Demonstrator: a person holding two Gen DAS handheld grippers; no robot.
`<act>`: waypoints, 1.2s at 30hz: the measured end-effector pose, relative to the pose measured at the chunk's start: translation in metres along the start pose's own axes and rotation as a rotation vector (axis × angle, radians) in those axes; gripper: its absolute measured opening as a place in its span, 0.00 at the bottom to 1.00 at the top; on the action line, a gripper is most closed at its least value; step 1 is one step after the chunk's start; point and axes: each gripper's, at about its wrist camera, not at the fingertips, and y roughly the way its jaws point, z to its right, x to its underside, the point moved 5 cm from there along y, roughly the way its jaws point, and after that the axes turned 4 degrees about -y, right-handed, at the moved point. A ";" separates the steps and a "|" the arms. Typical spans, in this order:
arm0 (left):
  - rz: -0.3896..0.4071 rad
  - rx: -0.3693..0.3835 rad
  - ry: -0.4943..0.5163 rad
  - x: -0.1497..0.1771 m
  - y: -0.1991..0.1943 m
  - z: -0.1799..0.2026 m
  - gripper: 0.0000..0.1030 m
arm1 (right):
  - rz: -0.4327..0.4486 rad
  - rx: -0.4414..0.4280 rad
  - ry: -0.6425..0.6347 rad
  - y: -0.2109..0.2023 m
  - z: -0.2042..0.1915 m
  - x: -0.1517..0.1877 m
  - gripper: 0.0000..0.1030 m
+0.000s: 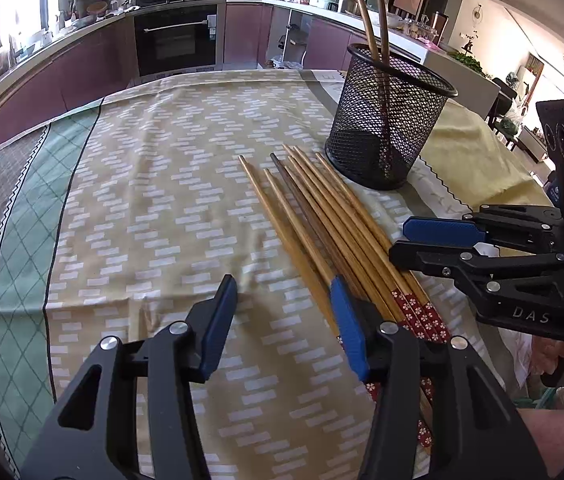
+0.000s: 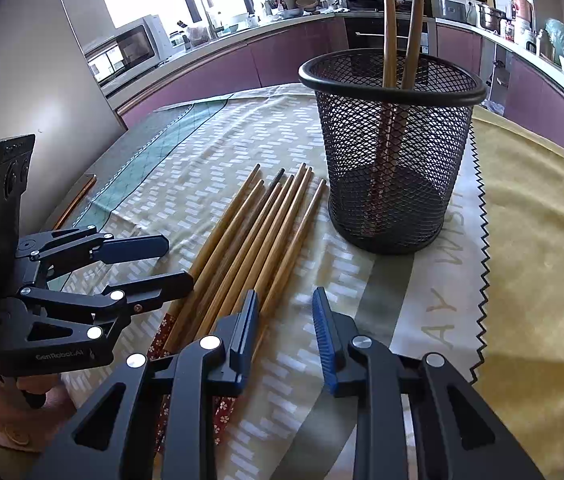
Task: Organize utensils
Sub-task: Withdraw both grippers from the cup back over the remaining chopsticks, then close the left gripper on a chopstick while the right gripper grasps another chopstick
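Nearest in the left wrist view, the left gripper (image 1: 284, 312) has its fingers apart over the cloth (image 1: 154, 184). Its right finger (image 1: 348, 328) lies on the near part of the chopsticks (image 1: 322, 224), but nothing is clamped between the two fingers.

In the right wrist view, the right gripper (image 2: 286, 332) has its fingers apart with only a narrow gap, and only cloth shows between them. Its left finger (image 2: 246, 328) stands at the right edge of the bundle; I cannot tell if it touches the wood. It holds nothing.

The chopsticks lie flat on the table, close together in a loose bundle. Their red patterned ends (image 1: 422, 312) are near, and the thin tips point far, toward the cup (image 1: 388, 120). The tips at the right stop just beside the base of the cup.

The black mesh cup stands upright at the far right of the cloth. Two chopsticks (image 1: 374, 12) already stand in it, leaning.

I judge that the chopsticks are light, stiff and smooth, so they can roll or slide away when one finger pushes them. They lie so close together that it is hard to take only one; the outer one is the easiest. A good place to hold is around the middle or a little toward the thick red end, so that the stick does not tip down. The cup is also light and may tip if a stick hits its rim.
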 end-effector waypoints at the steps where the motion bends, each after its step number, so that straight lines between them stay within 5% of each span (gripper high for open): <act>1: -0.001 -0.001 0.000 0.000 0.001 0.000 0.46 | -0.001 0.001 -0.002 0.000 0.000 0.000 0.25; 18: -0.018 -0.007 -0.007 -0.008 0.007 -0.004 0.34 | -0.004 0.061 -0.031 0.011 -0.004 -0.006 0.21; 28: -0.019 -0.016 -0.053 -0.015 0.013 -0.008 0.12 | 0.014 0.045 0.030 0.012 0.004 -0.009 0.08; 36: -0.017 -0.004 -0.098 -0.011 0.011 -0.012 0.08 | 0.024 0.019 0.073 0.008 0.010 -0.006 0.06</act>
